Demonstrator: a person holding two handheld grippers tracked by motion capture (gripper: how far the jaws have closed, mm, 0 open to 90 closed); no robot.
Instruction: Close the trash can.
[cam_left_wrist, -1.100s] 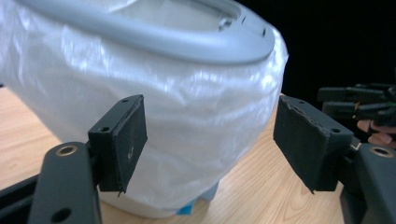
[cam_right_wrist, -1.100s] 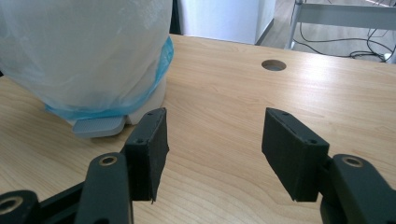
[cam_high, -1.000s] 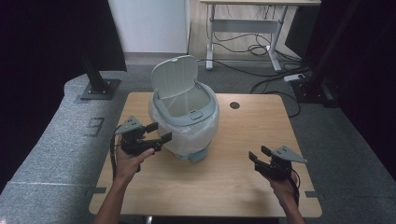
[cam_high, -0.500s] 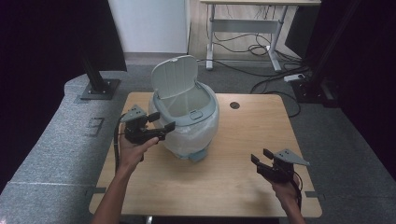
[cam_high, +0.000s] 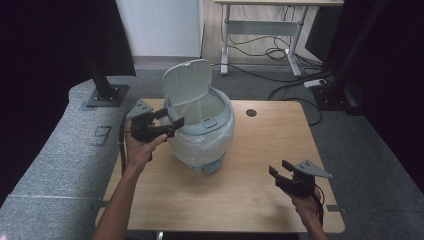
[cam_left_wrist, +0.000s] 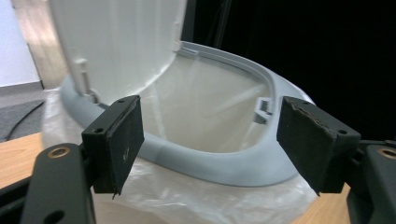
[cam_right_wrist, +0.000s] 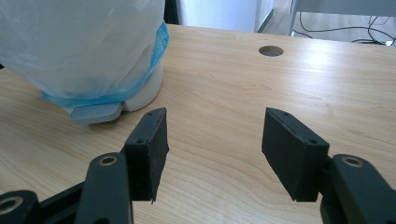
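Left gripper (cam_high: 169, 121) is hovering spread at the bin (cam_high: 202, 131) rim (cam_left_wrist: 219, 163), which is lying straight ahead between its jaws; right gripper (cam_high: 280, 171), also spread, is idling well apart.

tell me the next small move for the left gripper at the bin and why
Probably ease the left gripper forward so its open jaws straddle the grey rim ring of the pedal bin, then close. The jaws stand wide apart just short of the ring, the lid is up, and the bag is draped beneath the ring.
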